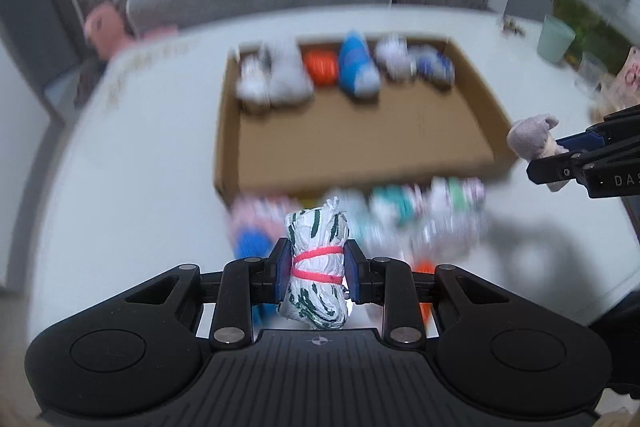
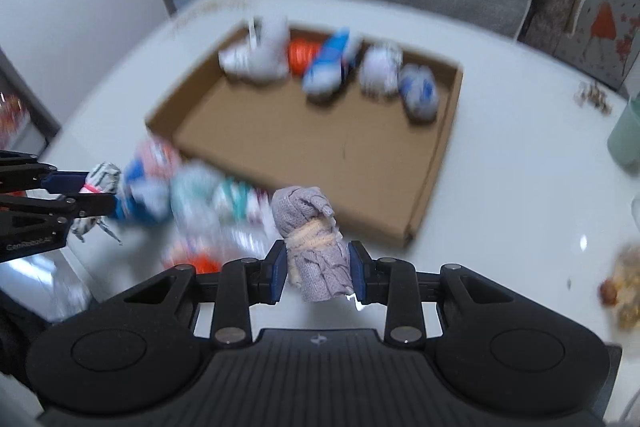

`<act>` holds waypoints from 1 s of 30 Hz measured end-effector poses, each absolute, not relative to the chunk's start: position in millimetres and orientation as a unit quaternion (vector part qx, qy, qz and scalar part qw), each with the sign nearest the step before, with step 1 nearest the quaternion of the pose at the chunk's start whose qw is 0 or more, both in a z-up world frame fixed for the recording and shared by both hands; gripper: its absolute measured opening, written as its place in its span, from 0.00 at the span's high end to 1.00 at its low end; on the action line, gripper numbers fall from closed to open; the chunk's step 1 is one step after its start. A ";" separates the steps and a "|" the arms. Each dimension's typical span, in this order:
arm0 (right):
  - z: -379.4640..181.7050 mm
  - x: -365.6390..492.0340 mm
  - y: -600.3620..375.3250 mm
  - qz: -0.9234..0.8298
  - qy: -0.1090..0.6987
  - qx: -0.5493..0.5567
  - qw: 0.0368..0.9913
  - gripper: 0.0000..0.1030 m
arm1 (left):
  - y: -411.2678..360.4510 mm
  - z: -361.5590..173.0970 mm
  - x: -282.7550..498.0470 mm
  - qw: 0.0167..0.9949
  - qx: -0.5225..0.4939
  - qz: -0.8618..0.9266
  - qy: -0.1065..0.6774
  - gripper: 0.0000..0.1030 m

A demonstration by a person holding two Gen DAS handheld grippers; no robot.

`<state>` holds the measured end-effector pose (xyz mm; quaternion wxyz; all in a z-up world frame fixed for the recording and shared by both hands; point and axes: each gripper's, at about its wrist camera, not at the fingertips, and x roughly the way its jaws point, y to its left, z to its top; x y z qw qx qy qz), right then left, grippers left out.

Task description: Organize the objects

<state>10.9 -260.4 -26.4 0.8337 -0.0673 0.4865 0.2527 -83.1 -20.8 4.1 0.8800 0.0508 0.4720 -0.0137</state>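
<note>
Left gripper [image 1: 316, 269] clamps white-green rolled cloth bundle [image 1: 316, 259], pink-banded; right gripper [image 2: 318, 269] pinches grey knit roll [image 2: 314, 247] above shallow cardboard tray [image 2: 320, 143].

both wrist cams angled down, close, sharing cardboard tray [image 1: 228, 131]
</note>
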 end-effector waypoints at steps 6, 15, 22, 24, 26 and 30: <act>13.6 40.5 -229.7 0.294 0.437 -0.059 0.848 0.72 | -11.8 34.3 -34.7 0.893 0.122 -0.035 0.432 0.66; -9.8 104.4 -165.8 0.345 0.437 -0.082 0.827 0.72 | 11.4 -3.7 42.9 0.878 0.134 -0.065 0.455 0.66; -53.9 127.5 -138.3 0.350 0.469 -0.104 0.805 0.72 | 24.3 -51.6 64.8 0.857 0.136 -0.066 0.493 0.66; -64.6 132.3 -134.6 0.346 0.480 -0.103 0.800 0.72 | 24.3 -58.5 64.0 0.853 0.136 -0.068 0.500 0.65; -72.0 136.0 -134.0 0.339 0.486 -0.096 0.800 0.72 | 23.4 -60.4 61.9 0.851 0.141 -0.067 0.501 0.64; -77.8 138.0 -140.8 0.321 0.496 -0.096 0.801 0.72 | 19.6 -60.6 61.5 0.852 0.140 -0.067 0.501 0.63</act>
